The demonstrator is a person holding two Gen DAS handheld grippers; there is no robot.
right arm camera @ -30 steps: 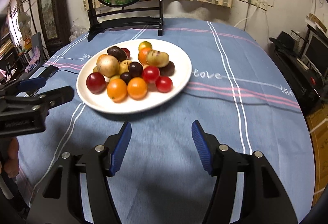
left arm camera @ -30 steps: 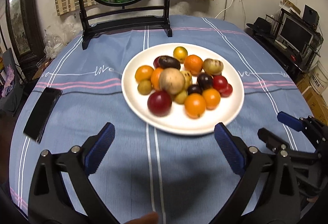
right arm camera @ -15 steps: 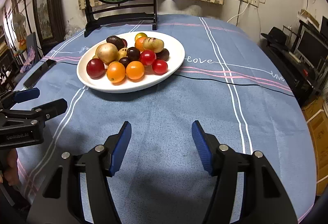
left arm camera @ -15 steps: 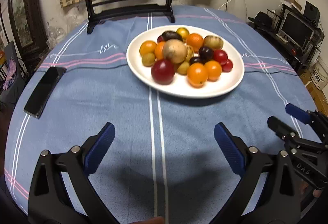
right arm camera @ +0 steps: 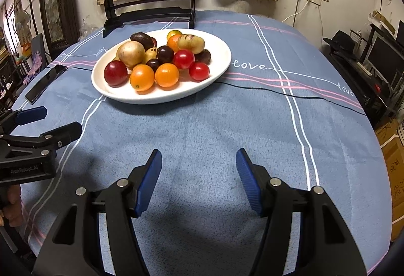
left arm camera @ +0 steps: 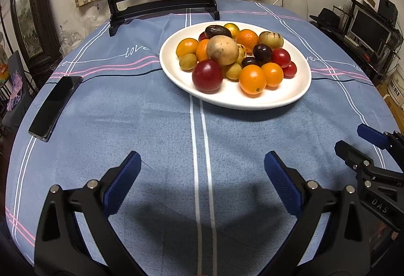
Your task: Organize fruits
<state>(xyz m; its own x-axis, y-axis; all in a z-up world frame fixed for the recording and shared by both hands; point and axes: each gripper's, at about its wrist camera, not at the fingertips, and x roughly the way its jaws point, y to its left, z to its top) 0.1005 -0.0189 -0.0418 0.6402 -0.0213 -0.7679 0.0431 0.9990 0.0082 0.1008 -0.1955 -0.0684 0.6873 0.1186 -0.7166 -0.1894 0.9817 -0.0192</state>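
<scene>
A white plate [left arm camera: 290, 97] [right arm camera: 217, 74] stands on the blue tablecloth, heaped with several fruits: a dark red plum [left arm camera: 207, 76] [right arm camera: 115, 73], orange ones [left arm camera: 252, 79] [right arm camera: 142, 77], red tomatoes [left arm camera: 281, 57] [right arm camera: 199, 71], a tan round fruit [left arm camera: 222, 50] [right arm camera: 131, 51] and dark ones. My left gripper [left arm camera: 202, 165] is open and empty, low over the cloth, well short of the plate. My right gripper [right arm camera: 199, 161] is also open and empty, to the plate's near right. Each gripper shows at the edge of the other's view.
A black phone [left arm camera: 56, 107] [right arm camera: 46, 83] lies on the cloth left of the plate. A dark wooden stand with a round goldfish panel [left arm camera: 161, 3] [right arm camera: 149, 11] stands at the table's far edge. Shelves and monitors [left arm camera: 368, 28] stand off to the right.
Both grippers have drawn back from the plate toward the near table edge and stayed open. The plate and fruits have not moved.
</scene>
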